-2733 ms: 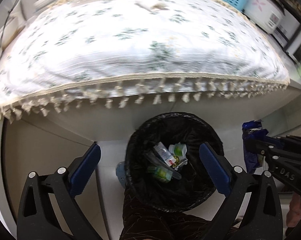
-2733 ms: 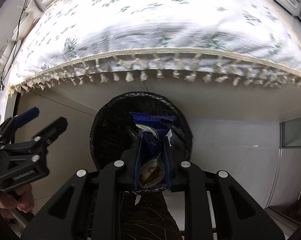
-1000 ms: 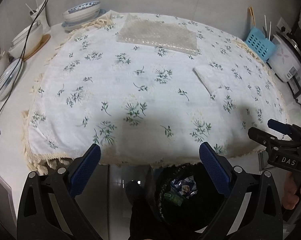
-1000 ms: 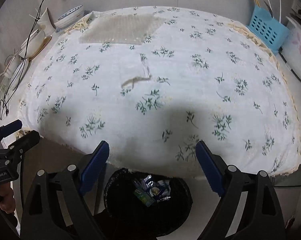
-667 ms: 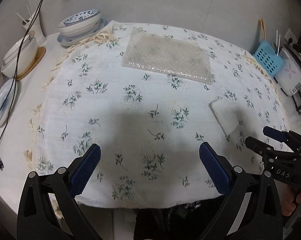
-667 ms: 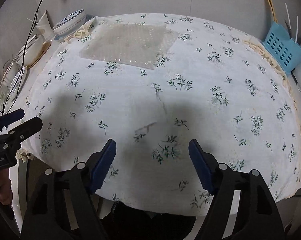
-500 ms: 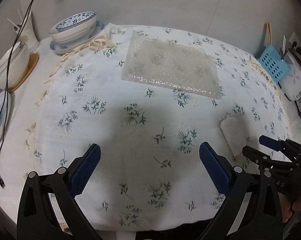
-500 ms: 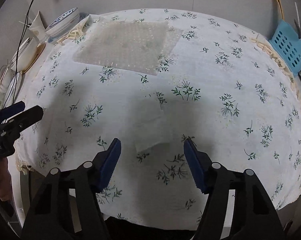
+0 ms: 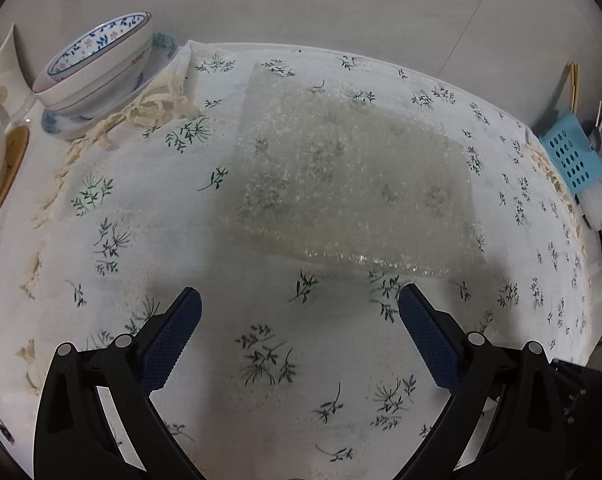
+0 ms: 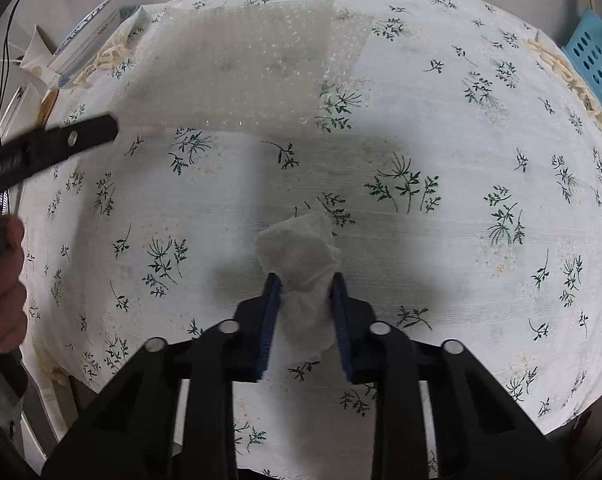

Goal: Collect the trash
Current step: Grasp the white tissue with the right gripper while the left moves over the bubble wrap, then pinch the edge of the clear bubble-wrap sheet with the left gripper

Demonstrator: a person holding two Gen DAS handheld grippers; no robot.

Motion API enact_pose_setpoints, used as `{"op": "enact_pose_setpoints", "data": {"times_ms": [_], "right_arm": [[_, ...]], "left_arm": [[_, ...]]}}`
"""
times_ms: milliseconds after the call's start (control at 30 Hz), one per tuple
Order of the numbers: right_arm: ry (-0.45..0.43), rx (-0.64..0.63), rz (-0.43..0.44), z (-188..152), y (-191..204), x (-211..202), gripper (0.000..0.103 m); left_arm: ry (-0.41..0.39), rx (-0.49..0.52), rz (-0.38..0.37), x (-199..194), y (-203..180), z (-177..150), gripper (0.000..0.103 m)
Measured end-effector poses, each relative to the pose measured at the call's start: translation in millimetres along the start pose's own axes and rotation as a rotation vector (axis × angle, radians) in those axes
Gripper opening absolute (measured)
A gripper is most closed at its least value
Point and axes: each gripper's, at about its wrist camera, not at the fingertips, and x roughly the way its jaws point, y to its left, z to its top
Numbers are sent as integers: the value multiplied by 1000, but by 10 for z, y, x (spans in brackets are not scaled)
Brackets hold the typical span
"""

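Note:
A sheet of clear bubble wrap [image 9: 349, 184] lies flat on the floral tablecloth [image 9: 261, 340], just beyond my left gripper [image 9: 299, 304], which is open and empty above the cloth. The sheet also shows at the far left in the right wrist view [image 10: 245, 64]. My right gripper [image 10: 305, 284] is shut on a crumpled white paper tissue [image 10: 301, 256], which bulges out ahead of the blue pads, just above the cloth. The left gripper's black finger [image 10: 61, 140] reaches in at the left edge of the right wrist view.
Stacked patterned bowls [image 9: 97, 64] on a plate stand at the table's far left corner, with more dishes at the left edge. A blue perforated basket [image 9: 573, 152] and appliances stand on the right side. A wall runs behind the table.
Both grippers rose from the bin to the tabletop and moved forward. The right gripper dropped the blue wrapper in the bin, then closed on the white tissue. The left gripper neared the bubble wrap.

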Motion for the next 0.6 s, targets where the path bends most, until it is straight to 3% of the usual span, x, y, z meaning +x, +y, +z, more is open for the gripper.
{"op": "enact_pose_setpoints", "data": {"times_ms": [100, 367, 600], "right_arm": [[0, 5, 3, -5, 20, 13, 11], [-43, 40, 2, -123, -117, -210, 11], [-86, 80, -15, -241, -372, -458, 11]], "left_arm": [[5, 16, 11, 108, -65, 148, 97], [85, 53, 26, 448, -241, 369, 95], [165, 144, 160, 598, -475, 375, 71]]}}
